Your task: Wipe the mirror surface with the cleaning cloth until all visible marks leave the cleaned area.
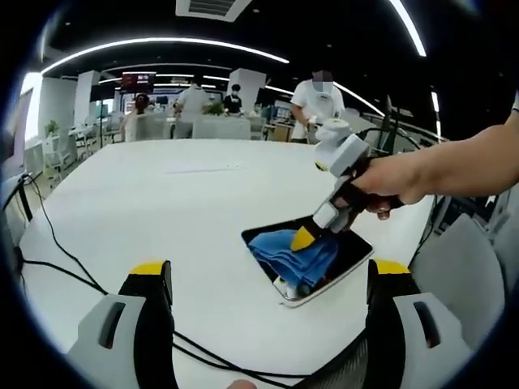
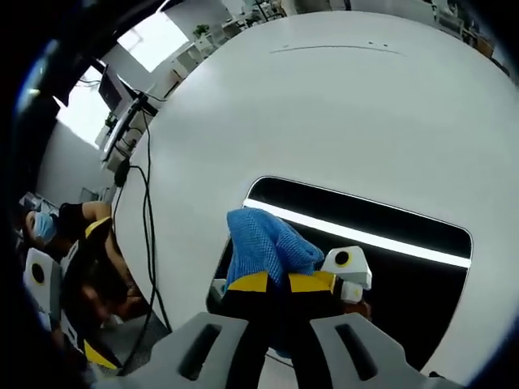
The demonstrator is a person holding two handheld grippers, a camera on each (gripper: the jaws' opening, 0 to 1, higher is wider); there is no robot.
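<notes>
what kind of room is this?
Probably an open-plan office or lab: a large white table, strip ceiling lights, and people standing among desks and a screen at the back.

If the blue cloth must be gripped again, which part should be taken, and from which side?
Judging from its pose, take the blue cloth at the raised bunched fold, coming from above. It lies crumpled on the mirror, and its flat edges give little to pinch. The right gripper is already shut on that bunch, pressing down at the mirror's end.
</notes>
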